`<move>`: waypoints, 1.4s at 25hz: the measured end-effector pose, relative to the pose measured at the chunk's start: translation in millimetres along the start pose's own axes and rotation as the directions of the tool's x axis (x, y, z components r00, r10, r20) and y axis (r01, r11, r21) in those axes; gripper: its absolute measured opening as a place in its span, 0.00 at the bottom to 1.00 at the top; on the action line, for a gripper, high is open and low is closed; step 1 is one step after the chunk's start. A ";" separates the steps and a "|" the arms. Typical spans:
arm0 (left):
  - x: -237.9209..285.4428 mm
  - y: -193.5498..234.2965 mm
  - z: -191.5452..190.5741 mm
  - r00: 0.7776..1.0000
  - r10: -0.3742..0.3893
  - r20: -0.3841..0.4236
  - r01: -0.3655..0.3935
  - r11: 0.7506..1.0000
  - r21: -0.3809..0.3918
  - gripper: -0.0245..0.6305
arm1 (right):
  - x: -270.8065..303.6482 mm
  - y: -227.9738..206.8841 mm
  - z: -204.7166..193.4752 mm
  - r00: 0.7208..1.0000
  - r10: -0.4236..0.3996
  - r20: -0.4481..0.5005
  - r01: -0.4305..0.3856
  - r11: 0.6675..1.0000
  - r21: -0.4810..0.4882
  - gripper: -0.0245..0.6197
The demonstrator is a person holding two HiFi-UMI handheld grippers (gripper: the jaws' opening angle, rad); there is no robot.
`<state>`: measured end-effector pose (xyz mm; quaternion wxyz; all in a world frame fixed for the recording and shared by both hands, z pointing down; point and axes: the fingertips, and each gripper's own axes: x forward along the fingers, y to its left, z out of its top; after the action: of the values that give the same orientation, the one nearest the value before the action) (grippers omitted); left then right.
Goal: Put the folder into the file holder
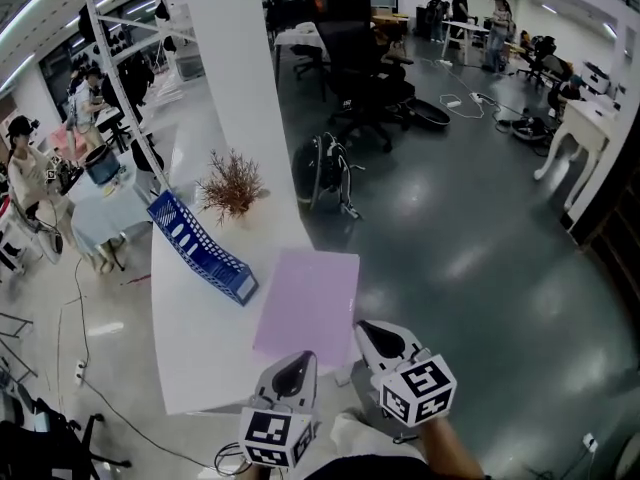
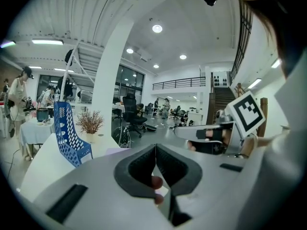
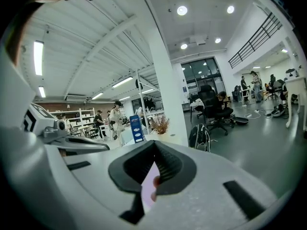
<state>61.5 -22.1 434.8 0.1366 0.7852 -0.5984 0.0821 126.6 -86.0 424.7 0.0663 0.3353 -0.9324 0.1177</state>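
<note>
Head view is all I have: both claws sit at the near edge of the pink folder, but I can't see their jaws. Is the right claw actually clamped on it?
Observer: Yes. The right gripper view shows the right claw shut, with the pink folder pinched between its jaws.
Operator: And the left one?
Observer: The left gripper view shows the left claw shut as well. A thin pale edge, apparently the pink folder, shows just below where its jaws meet.

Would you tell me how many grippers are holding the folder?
2. The left gripper grips the folder at its near edge; the right gripper grips its near right corner. Both are shut on it.
</note>
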 end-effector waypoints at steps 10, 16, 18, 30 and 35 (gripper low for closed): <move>24.2 6.0 6.4 1.000 0.003 -0.018 -0.003 1.000 0.006 0.04 | 24.0 -28.9 -7.3 0.999 0.017 -0.033 -0.016 0.999 0.031 0.04; 37.1 30.1 8.5 1.000 0.002 -0.016 -0.002 1.000 0.008 0.04 | 53.0 -42.1 -15.2 0.998 0.008 -0.060 -0.005 0.999 0.045 0.05; 42.8 36.5 11.0 1.000 -0.004 -0.017 0.004 1.000 0.003 0.04 | 61.0 -47.7 -16.9 0.998 -0.008 -0.067 0.011 0.999 0.050 0.05; 75.1 80.3 10.4 0.999 -0.039 -0.016 0.040 0.999 0.021 0.04 | 107.6 -78.1 -36.1 0.990 -0.068 -0.123 0.081 0.992 0.101 0.11; 86.3 92.5 5.9 0.998 -0.057 -0.036 0.058 0.998 0.019 0.04 | 124.3 -90.3 -46.9 0.985 -0.086 -0.151 0.104 0.988 0.118 0.12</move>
<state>-4.3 -125.9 465.2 0.1413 0.8019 -0.5722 0.0980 91.3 -216.9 510.9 0.1184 0.3734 -0.8988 0.1970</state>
